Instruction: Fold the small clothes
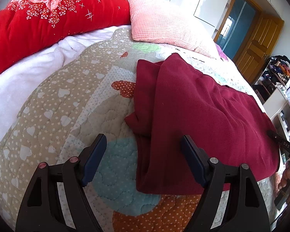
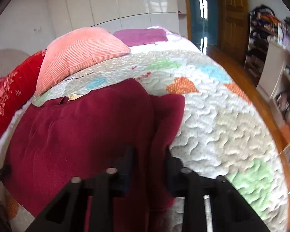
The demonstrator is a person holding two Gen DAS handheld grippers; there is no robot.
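A dark red garment (image 1: 199,119) lies partly folded on the patchwork quilt (image 1: 71,100), its left side folded in as a long strip. My left gripper (image 1: 144,141) is open and empty, held just above the garment's near left edge. In the right wrist view the same garment (image 2: 77,135) spreads to the left. My right gripper (image 2: 149,152) has its jaws partly closed, with a fold of the garment's right edge between them. The right gripper's tip also shows in the left wrist view (image 1: 280,141) at the garment's far right edge.
A red floral duvet (image 1: 44,19) and a pink pillow (image 1: 164,23) lie at the head of the bed. A purple cloth (image 2: 141,35) lies beyond the pillow. Wooden doors (image 1: 259,44), shelves (image 1: 276,77) and wooden floor (image 2: 247,89) are to the right of the bed.
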